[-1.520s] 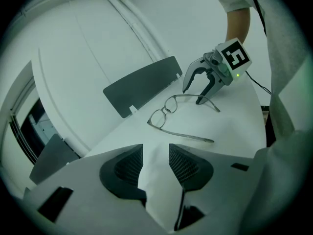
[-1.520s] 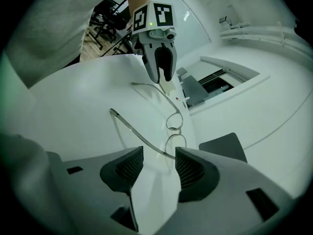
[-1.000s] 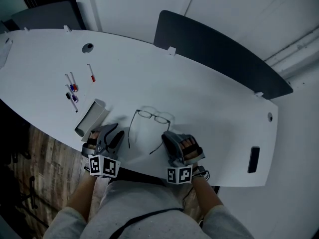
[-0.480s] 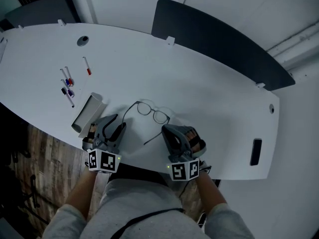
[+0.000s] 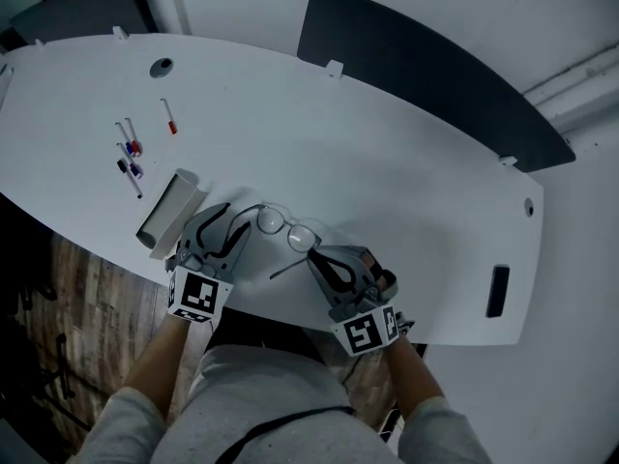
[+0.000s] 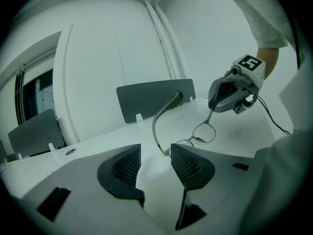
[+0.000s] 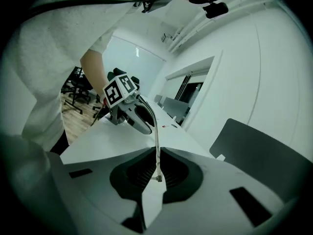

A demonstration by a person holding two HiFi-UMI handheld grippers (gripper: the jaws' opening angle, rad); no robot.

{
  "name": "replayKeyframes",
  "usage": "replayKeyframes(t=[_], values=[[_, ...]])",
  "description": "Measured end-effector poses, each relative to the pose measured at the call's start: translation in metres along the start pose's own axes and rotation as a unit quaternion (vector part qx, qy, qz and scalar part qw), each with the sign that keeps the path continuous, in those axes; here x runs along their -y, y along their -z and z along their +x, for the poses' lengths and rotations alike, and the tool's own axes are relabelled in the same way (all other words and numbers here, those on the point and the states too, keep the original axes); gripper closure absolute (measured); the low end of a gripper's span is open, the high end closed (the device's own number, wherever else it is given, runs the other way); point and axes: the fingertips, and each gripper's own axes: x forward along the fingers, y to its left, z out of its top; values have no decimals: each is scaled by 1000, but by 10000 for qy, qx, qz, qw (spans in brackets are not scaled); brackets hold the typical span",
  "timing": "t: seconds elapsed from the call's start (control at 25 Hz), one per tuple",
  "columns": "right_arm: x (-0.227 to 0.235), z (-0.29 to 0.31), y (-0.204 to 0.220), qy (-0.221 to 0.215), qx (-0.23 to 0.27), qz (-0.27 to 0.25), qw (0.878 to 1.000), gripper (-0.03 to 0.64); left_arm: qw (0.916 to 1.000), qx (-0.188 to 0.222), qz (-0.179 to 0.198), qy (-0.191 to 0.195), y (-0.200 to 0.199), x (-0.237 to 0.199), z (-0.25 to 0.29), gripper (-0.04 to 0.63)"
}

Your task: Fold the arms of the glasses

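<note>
Thin wire-framed glasses (image 5: 286, 226) hang tilted just above the white table (image 5: 406, 201), between my two grippers. My right gripper (image 5: 317, 257) is shut on the end of one arm; in the right gripper view that thin arm (image 7: 156, 141) is pinched between the pads and runs up toward the left gripper (image 7: 129, 114). My left gripper (image 5: 230, 222) is opening its jaws. The other arm (image 6: 161, 116) curves up from just ahead of its right pad (image 6: 185, 164), with a wide gap beside it. The lenses (image 6: 205, 132) lie beyond, below the right gripper (image 6: 215, 106).
A white open box (image 5: 166, 216) lies on its side just left of the left gripper. Several markers (image 5: 129, 153) and a red one (image 5: 169, 117) lie further left. A dark chair back (image 5: 426, 75) stands behind the table. A black slot (image 5: 496, 291) sits near the right edge.
The glasses lay flat with both arms spread; now they are raised and turned to the left. The right gripper has shut on one arm, and the left gripper has rolled and moved up to the other.
</note>
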Motion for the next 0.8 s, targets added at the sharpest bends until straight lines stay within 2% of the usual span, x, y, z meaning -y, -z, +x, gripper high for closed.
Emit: replayKeyframes(t=[0.08,0.2,0.24,0.28,0.32,0.4,0.6,0.8], values=[[-4,-2,0,-149,73,236,9996,581,9998,131,-26,137,-4,4,0,403],[-13,-5,2,-501,161,523,9972,581,9988,345,159,321,-15,12,-2,409],[-17,-5,3,-650,176,617,9958,581,9984,398,229,331,-18,14,-3,436],[-21,-6,5,-791,178,712,9942,581,9981,448,272,326,-21,16,-5,504],[-23,-6,7,-903,162,797,9926,581,9979,487,261,324,-23,18,-7,544],[-27,-7,12,-1018,84,913,9906,581,9980,513,124,337,-23,25,-12,563],[-27,-8,25,-996,-262,1334,9857,581,9981,462,-27,395,-19,40,-21,565],[-19,-5,26,-692,-582,1728,9808,580,9988,351,-101,312,-20,45,-25,565]])
